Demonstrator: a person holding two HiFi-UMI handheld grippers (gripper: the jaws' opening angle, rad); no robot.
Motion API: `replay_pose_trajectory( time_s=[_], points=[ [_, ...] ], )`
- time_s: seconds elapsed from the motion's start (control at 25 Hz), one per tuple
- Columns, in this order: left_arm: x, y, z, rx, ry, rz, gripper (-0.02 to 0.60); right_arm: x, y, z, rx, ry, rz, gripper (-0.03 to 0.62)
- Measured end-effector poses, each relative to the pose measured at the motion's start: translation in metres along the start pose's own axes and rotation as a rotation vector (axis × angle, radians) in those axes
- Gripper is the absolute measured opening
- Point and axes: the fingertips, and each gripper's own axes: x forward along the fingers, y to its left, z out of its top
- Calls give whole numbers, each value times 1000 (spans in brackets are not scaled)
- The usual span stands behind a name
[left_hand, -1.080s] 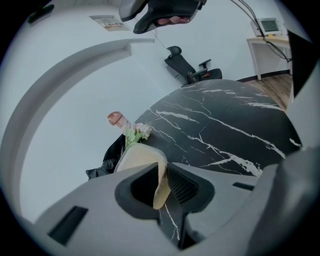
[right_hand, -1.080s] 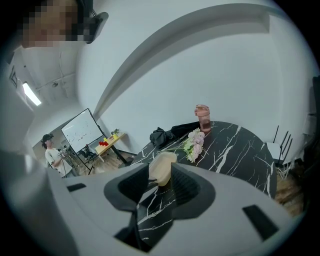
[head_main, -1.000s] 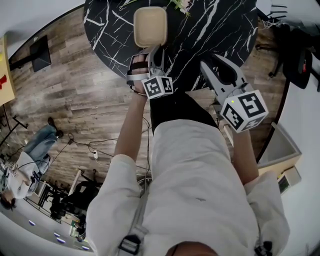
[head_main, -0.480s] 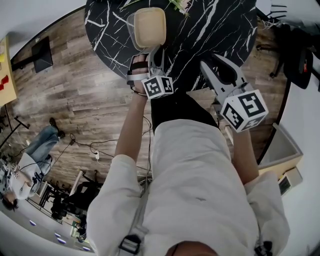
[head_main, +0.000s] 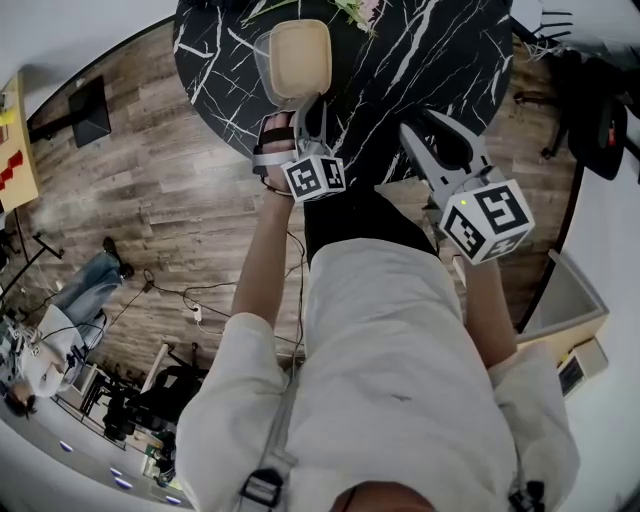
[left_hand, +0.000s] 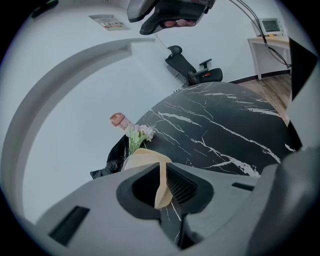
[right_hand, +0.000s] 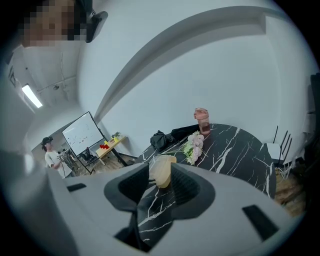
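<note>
Left gripper clamps rim of beige tray, apparently keeping it level above marble table, upper centre; right gripper empty, jaws apart.

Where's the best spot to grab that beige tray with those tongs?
Probably its thin rim at the near short end, coming from the person's side: the beige tray is wide and shallow, so only the rim fits. The left tongs pinch it there.

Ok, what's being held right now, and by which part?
The left gripper pinches the beige tray by its near rim; the right gripper holds nothing.
</note>
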Motion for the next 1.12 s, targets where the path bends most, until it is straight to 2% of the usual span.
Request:
replay_pose_trajectory(
  time_s=[0.84,1.12],
  points=[
    [-43,14,15,-24,28,55,38,-17,12,11,-46,-62,72,133],
    [-68,19,28,-92,31,51,38,-20,17,8,-47,-69,99,132]
  ],
)
